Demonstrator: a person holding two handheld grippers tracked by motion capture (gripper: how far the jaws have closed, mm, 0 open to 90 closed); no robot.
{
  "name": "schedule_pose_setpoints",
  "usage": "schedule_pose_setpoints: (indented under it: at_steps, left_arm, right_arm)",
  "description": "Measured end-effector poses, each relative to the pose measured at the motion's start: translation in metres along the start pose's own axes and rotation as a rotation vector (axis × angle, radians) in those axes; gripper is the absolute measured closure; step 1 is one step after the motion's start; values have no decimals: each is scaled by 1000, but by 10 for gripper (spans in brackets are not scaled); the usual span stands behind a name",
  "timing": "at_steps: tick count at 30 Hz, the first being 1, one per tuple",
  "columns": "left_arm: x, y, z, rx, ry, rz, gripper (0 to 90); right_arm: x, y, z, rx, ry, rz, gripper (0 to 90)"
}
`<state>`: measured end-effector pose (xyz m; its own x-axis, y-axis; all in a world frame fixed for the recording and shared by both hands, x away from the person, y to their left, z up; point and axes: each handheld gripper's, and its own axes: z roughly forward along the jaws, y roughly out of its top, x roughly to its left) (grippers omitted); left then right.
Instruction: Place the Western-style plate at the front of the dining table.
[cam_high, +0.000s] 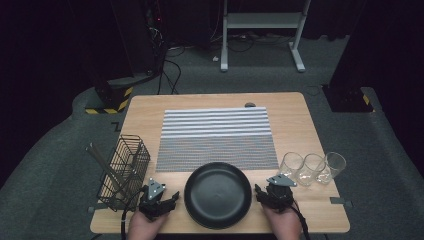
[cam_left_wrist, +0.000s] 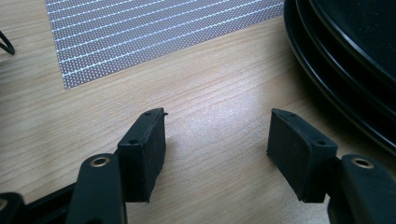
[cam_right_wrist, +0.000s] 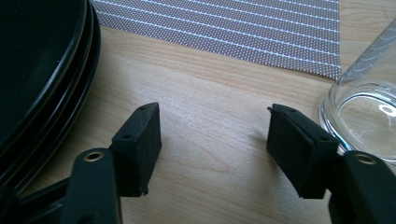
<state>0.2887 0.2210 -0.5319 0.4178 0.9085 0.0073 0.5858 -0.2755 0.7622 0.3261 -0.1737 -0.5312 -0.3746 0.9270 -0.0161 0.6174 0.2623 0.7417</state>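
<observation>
High view has the left gripper (cam_high: 159, 199) and right gripper (cam_high: 274, 195) wide open, empty, flanking stacked black plates (cam_high: 218, 195): stiff, heavy, slick, best pinched at opposite rims

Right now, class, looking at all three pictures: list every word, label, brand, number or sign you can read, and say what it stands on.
None: no readable text anywhere.
Stacked round black plates: no print.
Grey striped woven placemat: pattern only.
Black wire basket: no label.
Three clear glass tumblers: unmarked.
Yellow-and-black hazard stripes on the dark stand: a warning marking, no words.
</observation>
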Motion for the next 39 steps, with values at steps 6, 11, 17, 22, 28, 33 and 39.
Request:
schedule_pose_setpoints:
  at_steps: [6,11,17,22,28,33,39]
  left_arm:
    - [0,0,0,0,-1,0,373]
    - [0,0,0,0,0,2,373]
    - [0,1,0,-1,-1,5,385]
    - [0,1,0,0,-2,5,389]
    - [0,0,0,-2,4,2,402]
    - [0,0,0,-5,3,1,435]
    - [-1,0,-1,-2,7,-1,435]
  right_arm:
    - [0,0,0,-4,-5,1,412]
    - [0,-1,-1,-12,-7,-1,487]
    - [2,-3,-9,-50,-47,-25,587]
    - [-2,-1,-14,-63,-29,5,643]
    - [-1,1,-19,-72,0,9,681]
    - [-2,4,-24,-82,22,32,727]
    - [-5,8,-30,-91,43,56,778]
